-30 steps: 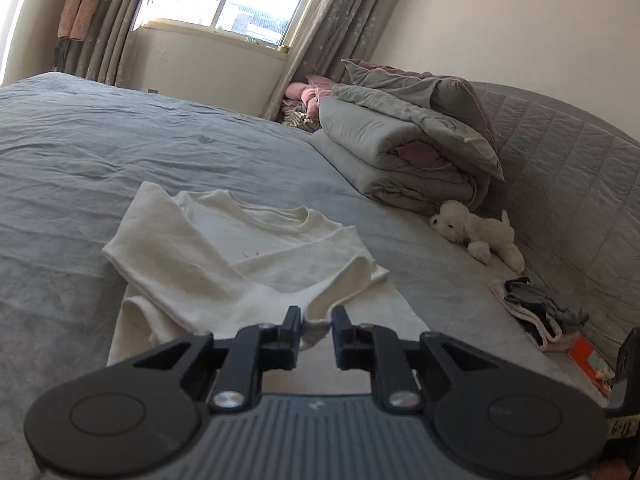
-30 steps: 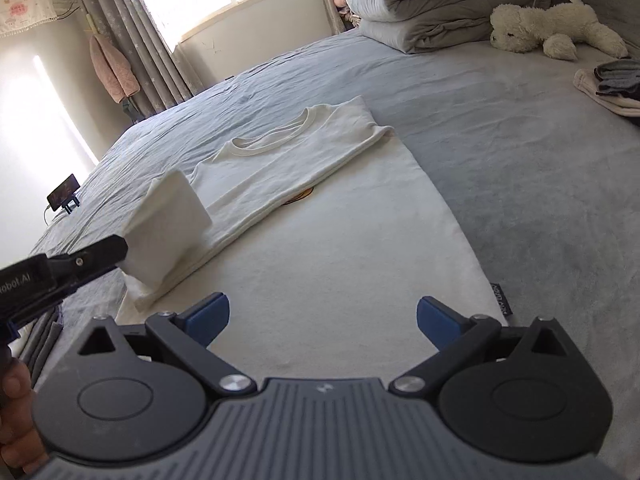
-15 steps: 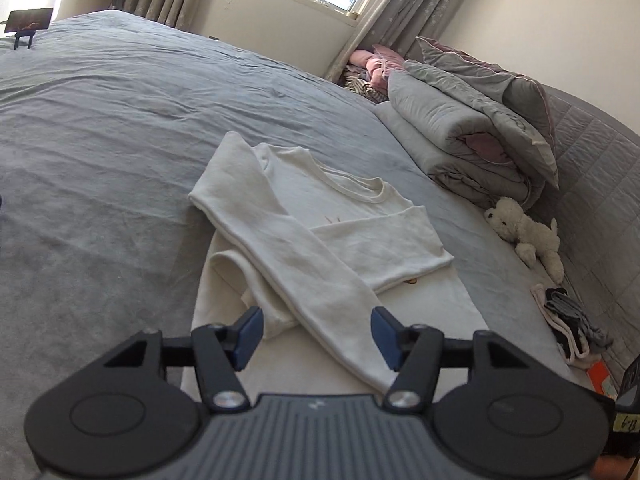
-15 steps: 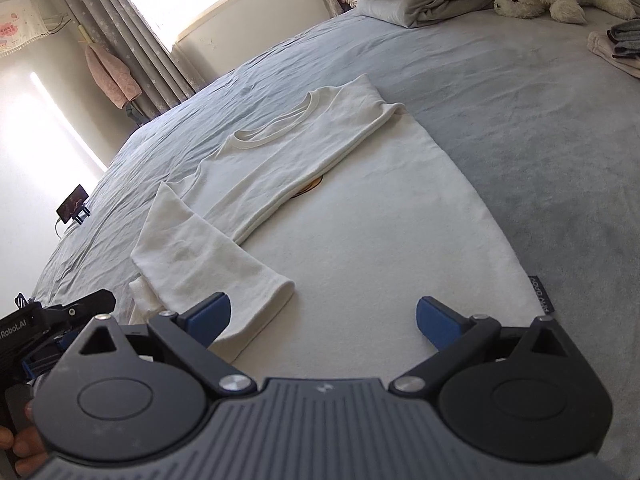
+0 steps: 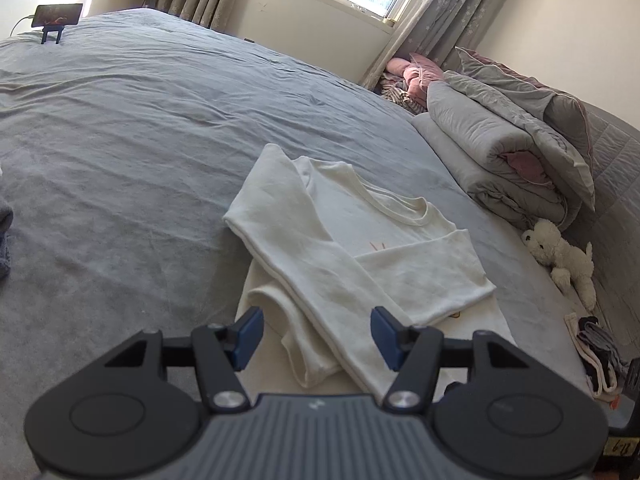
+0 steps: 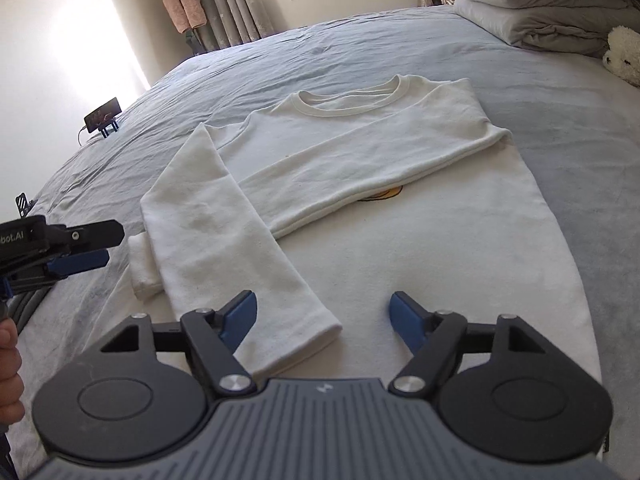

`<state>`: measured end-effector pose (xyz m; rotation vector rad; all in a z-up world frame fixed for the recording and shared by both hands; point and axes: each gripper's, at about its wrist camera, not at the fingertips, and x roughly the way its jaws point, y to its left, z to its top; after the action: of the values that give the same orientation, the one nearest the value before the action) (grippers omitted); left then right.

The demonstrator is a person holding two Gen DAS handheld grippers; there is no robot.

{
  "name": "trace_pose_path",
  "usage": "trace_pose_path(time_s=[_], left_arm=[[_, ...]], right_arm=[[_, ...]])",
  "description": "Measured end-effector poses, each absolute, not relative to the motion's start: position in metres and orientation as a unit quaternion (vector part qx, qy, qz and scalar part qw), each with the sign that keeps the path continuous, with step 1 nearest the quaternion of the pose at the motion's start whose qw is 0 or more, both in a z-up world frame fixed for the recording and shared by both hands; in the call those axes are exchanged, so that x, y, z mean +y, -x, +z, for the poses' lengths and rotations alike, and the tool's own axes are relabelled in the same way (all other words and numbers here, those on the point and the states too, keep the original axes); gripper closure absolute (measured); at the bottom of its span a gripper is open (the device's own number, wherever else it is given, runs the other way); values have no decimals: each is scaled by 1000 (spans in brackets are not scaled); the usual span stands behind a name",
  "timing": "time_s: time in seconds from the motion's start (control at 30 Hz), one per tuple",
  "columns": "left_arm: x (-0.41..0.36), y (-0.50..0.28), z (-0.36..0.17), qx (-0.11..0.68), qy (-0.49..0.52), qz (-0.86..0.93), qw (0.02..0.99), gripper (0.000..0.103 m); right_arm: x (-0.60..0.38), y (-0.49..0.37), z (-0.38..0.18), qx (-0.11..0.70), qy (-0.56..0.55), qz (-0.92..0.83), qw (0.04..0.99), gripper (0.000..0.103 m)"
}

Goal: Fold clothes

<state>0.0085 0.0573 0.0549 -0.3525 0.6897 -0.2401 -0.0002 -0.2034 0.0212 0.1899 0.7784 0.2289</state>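
Note:
A white long-sleeved shirt [image 5: 404, 240] [image 6: 440, 248] lies face up on the grey bed [image 5: 120, 152] [image 6: 568, 92]. One sleeve is folded across the chest. The other sleeve [image 6: 224, 240] runs from the shoulder down to a cuff near the hem. My left gripper [image 5: 317, 338] is open, hovering over that sleeve's lower part with nothing pressed between its pads; it also shows at the left edge of the right wrist view [image 6: 108, 245]. My right gripper [image 6: 324, 318] hovers over the cuff; its jaws are closing, the cuff lies below and between them, and the pads do not touch it.
A folded grey duvet pile [image 5: 504, 152] [image 6: 560, 8] and a white plush toy [image 5: 564, 256] [image 6: 622, 56] sit by the headboard. A small clothes pile [image 5: 596, 356] lies at the right. A phone on a stand [image 5: 56, 20] [image 6: 103, 117] is at the far side. A person's hand [image 6: 8, 364] holds the left gripper.
The left gripper let go of the sleeve and opened; the sleeve now lies flat down the shirt. The right gripper's jaws have narrowed and it has moved over the cuff.

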Motion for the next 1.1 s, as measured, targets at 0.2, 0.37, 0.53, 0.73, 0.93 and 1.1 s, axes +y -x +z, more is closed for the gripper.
trace_pose_path(time_s=[0.2, 0.37, 0.53, 0.73, 0.93, 1.1], left_arm=[[47, -14, 56, 322, 161, -131, 924, 42], [48, -18, 49, 330, 152, -121, 924, 42], [43, -16, 46, 332, 140, -127, 924, 42], [43, -18, 39, 355, 129, -114, 919, 42], [42, -22, 30, 382, 106, -93, 913, 42], [45, -23, 31, 388, 115, -91, 910, 42]], right_arm=[[-201, -1, 24, 376, -54, 104, 919, 86], [-206, 0, 36, 363, -83, 121, 920, 95], [-211, -2, 34, 367, -106, 111, 917, 47], [-199, -1, 26, 367, -76, 119, 919, 47], [-182, 3, 22, 360, -21, 119, 925, 77], [-189, 3, 28, 353, -37, 115, 928, 94]])
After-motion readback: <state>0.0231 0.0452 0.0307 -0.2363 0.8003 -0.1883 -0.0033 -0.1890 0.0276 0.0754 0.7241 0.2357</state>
